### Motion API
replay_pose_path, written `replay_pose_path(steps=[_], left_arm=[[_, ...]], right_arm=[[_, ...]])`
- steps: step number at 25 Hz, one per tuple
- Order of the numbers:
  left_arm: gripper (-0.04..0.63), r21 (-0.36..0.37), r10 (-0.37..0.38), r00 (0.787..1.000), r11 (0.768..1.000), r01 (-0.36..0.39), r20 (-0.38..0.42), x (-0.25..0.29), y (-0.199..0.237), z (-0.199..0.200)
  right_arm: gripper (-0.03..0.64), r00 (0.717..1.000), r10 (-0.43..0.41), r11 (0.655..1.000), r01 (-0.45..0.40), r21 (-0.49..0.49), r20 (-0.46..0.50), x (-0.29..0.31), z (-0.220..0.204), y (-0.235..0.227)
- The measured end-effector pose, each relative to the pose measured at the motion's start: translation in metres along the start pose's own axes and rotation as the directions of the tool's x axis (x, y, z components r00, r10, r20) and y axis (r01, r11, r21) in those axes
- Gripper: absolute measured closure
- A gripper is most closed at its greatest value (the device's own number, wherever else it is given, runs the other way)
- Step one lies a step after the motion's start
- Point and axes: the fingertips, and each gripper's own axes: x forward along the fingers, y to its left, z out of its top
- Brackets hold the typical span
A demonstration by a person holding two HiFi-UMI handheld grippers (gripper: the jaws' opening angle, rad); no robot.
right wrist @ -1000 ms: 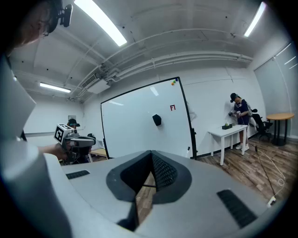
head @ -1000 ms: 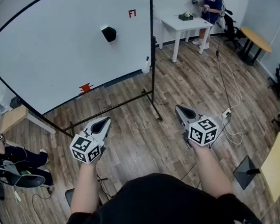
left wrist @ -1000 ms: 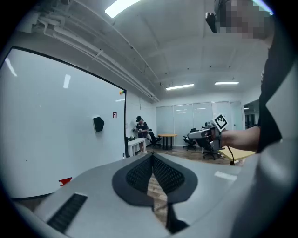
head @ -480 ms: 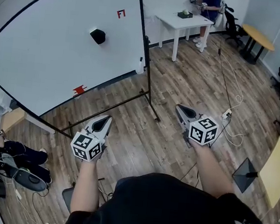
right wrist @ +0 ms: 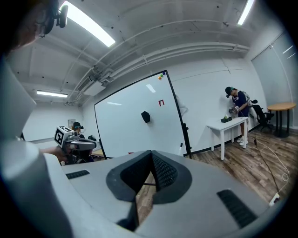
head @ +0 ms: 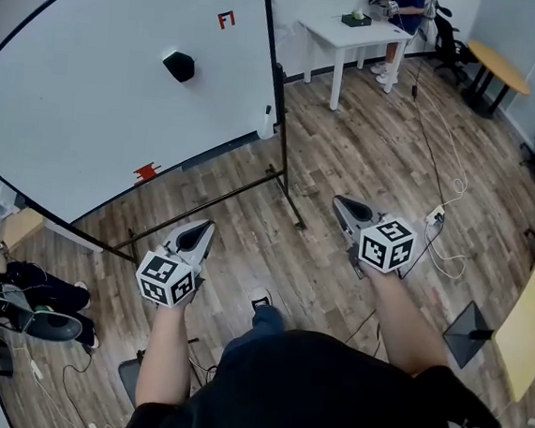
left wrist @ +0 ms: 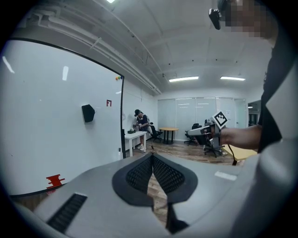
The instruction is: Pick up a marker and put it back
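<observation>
A large whiteboard (head: 102,79) on a black stand fills the upper left of the head view. A black eraser (head: 178,65) and a small red piece (head: 146,170) stick to it. I cannot make out a marker in any view. My left gripper (head: 197,234) is held over the wooden floor, short of the board's stand, jaws shut and empty. My right gripper (head: 344,204) hangs to the right of the stand, also shut with nothing in it. In the left gripper view the left gripper (left wrist: 152,155) has its pads together; the same holds for the right gripper (right wrist: 151,153) in its own view.
The stand's base bar (head: 203,202) crosses the floor ahead of me. A white table (head: 346,32) with a person (head: 406,1) beside it stands at the back, and a round yellow table (head: 498,71) at the far right. Cables (head: 437,215) trail on the floor at right. Someone sits at the lower left (head: 15,292).
The whiteboard has slid left in the head view. A leg and shoe now show between the two arms. Both grippers keep their places, still shut.
</observation>
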Motion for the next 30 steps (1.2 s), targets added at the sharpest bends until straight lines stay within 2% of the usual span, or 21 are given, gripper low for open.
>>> replay_pose_path(steps=[8, 17, 24, 30], left_arm=[[0.581, -0.024, -0.015, 1.000, 1.000, 0.015, 0.008, 0.041, 0.070, -0.005], [0.581, -0.021, -0.058, 0.998, 0.998, 0.058, 0.018, 0.091, 0.158, 0.012], [0.581, -0.010, -0.092, 0.995, 0.996, 0.092, 0.036, 0.125, 0.210, 0.022], [0.581, -0.008, -0.110, 0.993, 0.994, 0.111, 0.043, 0.134, 0.250, 0.022]], right_arm=[[0.621, 0.999, -0.018, 1.000, 0.018, -0.006, -0.030, 0.069, 0.004, -0.019], [0.621, 0.998, -0.039, 0.999, 0.038, -0.013, -0.053, 0.161, 0.030, -0.036], [0.621, 0.995, -0.076, 0.997, 0.075, -0.024, -0.061, 0.213, 0.045, -0.054], [0.621, 0.994, -0.093, 0.995, 0.091, -0.038, -0.065, 0.253, 0.053, -0.053]])
